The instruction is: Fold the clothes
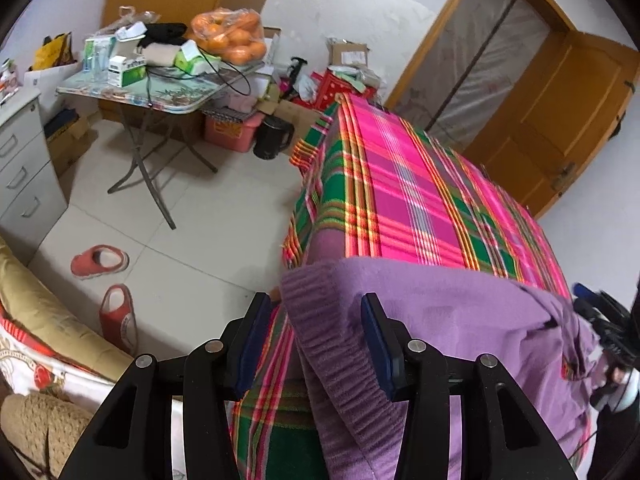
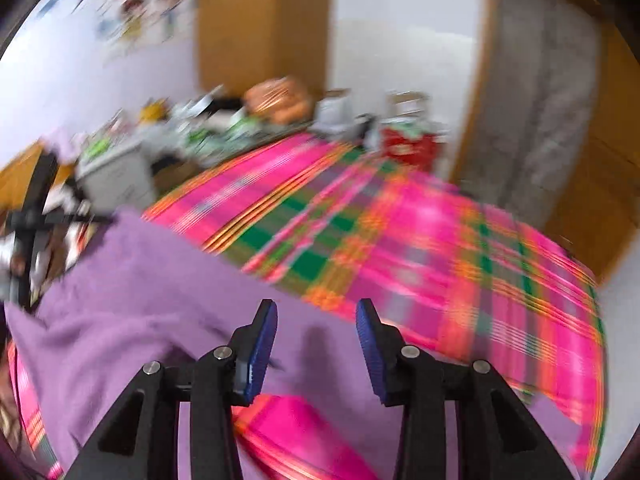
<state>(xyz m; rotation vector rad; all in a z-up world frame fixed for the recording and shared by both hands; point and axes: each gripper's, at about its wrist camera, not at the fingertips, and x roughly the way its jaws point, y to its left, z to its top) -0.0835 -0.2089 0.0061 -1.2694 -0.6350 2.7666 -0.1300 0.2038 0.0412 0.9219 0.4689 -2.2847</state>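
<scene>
One purple garment, two grippers, both with jaws apart and gripping nothing.

Garment lies on the near end of the plaid cloth, its ribbed hem hanging over the cloth's near-left corner, between the left gripper's fingers. Right gripper hovers above the garment's other side; that view is blurred. Risk, as judged: a shallow pinch could drop the overhanging hem floorward, or catch the plaid cloth too. Beside the cloth: two red slippers.
</scene>
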